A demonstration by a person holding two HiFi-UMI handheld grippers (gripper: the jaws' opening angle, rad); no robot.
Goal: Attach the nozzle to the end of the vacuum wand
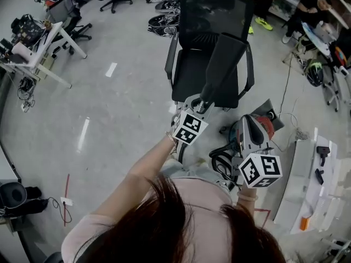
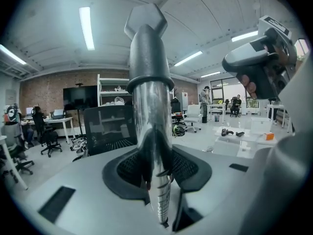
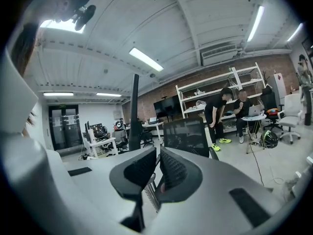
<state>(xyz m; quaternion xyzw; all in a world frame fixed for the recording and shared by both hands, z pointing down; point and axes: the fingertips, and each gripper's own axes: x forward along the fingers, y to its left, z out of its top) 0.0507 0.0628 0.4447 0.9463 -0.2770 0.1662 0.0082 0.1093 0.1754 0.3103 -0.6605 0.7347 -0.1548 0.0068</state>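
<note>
My left gripper (image 1: 204, 104) (image 2: 157, 170) is shut on the nozzle (image 1: 222, 64) (image 2: 149, 82), a dark grey piece with a shiny lower neck and a flared flat end. It stands upright between the pads. In the head view it reaches out over the chair seat. To its right is my right gripper (image 1: 248, 124) (image 3: 157, 163), its jaws drawn almost together with only a thin slit and nothing visible between them. Just beyond and below it lies the grey and red vacuum body (image 1: 267, 126). I cannot tell whether the right gripper touches it.
A black mesh office chair (image 1: 211, 15) stands directly ahead. Black hoses (image 1: 222, 160) lie on the floor by the vacuum. A white bench (image 1: 307, 174) with small tools runs along the right. Desks (image 1: 38, 48) stand at the far left, people (image 3: 227, 111) at the back.
</note>
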